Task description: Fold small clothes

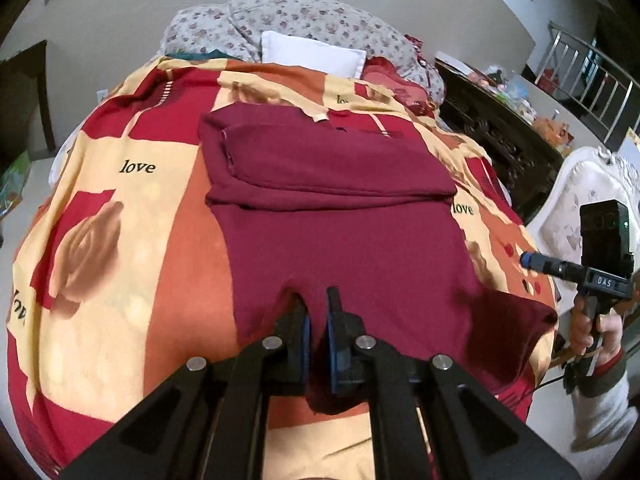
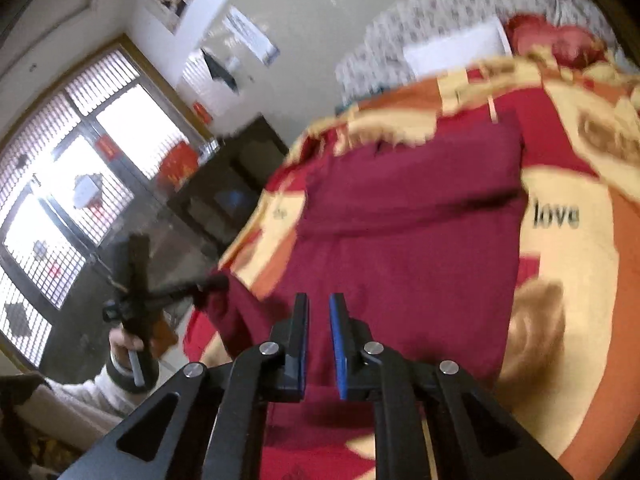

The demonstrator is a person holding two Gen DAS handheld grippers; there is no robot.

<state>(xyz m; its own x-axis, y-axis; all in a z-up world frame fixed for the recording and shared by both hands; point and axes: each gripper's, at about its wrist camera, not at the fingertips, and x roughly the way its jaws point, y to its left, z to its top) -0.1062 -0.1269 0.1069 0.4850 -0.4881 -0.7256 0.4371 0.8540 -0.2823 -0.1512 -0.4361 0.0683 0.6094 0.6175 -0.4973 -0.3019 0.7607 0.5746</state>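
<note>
We see the bed (image 1: 120, 216) under its patterned cover, and on it the maroon garment (image 1: 344, 240), its long axis running straight away from us, the far part already doubled over into a band. Its near hem lies right at the left gripper (image 1: 316, 312); we judge the fingers (image 1: 335, 332) narrowly parted with a pucker of cloth between them, though whether they truly pinch it we cannot tell. The right gripper (image 2: 319, 320) hovers above the near end, slightly open and empty. We judge the left nearer, so the hem should lift away toward the band.
</note>
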